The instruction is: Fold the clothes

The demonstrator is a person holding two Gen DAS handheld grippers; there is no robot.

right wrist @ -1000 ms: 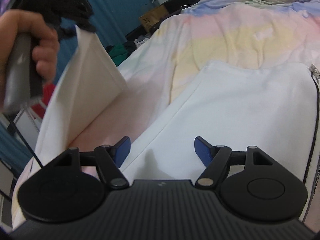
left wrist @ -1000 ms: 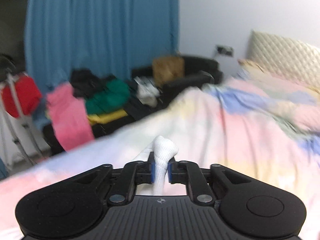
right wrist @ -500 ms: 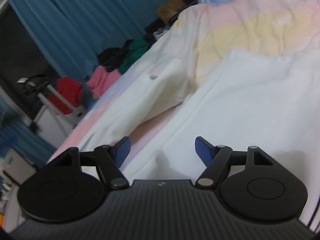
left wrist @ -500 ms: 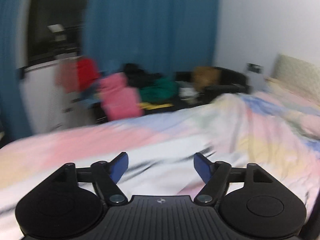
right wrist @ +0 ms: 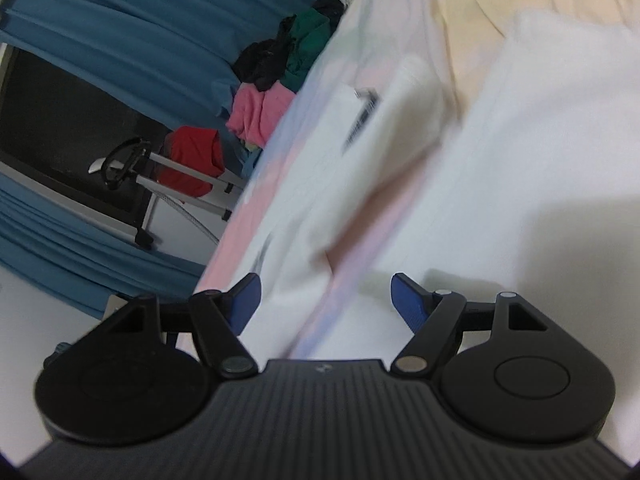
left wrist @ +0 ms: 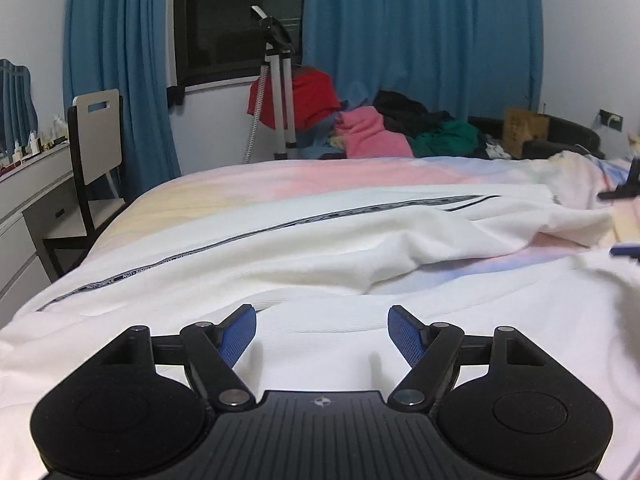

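Note:
A white garment with a black side stripe (left wrist: 280, 248) lies spread over the pastel bed cover (left wrist: 280, 184); one long part stretches toward the far right, another lies in front. My left gripper (left wrist: 322, 332) hovers open just above the near white cloth with nothing between its blue pads. In the right wrist view the same white garment (right wrist: 520, 160) lies in two strips with pink bed cover showing between them. My right gripper (right wrist: 325, 300) stands open over that gap and holds nothing. Its fingertips (left wrist: 624, 250) poke in at the right edge of the left wrist view.
A heap of clothes (left wrist: 380, 132) in pink, red, green and black sits behind the bed by the blue curtains (left wrist: 420, 32). A steamer stand (left wrist: 280, 92) rises beside it. A chair (left wrist: 96, 160) and a dresser (left wrist: 24, 200) stand off the bed's left side.
My left gripper let go of the bunched white cloth, opened wide and swung left and down over the garment. The right gripper rolled and its view tilted; it stayed open.

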